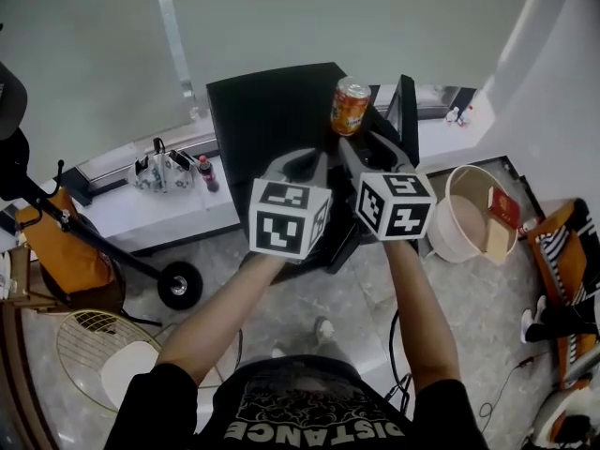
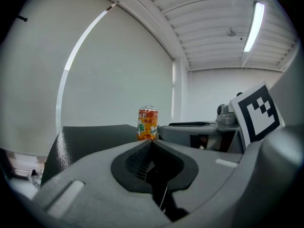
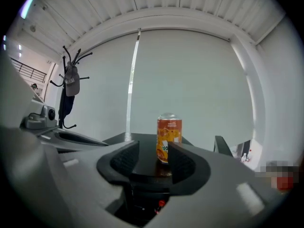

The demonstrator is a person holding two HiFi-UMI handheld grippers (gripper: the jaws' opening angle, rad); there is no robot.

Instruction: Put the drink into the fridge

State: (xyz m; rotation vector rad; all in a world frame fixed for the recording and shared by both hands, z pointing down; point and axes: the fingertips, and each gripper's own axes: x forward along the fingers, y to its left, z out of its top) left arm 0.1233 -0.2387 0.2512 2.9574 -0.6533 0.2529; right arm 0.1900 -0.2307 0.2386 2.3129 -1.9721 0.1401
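Head view: the can [image 1: 351, 106] stands upright on the black fridge [image 1: 272, 111], just beyond the right tongs [image 1: 370, 148].

Left gripper view: the left tongs [image 2: 151, 141] are together and empty.

Right gripper view: the right tongs [image 3: 153, 153] are apart, with the can just past their tips. Advance level, centre it, then close.

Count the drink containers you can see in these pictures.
2. An orange can stands on top of the black cabinet; a small dark bottle stands on the white ledge at the left, beside a bag. Others may be hidden.
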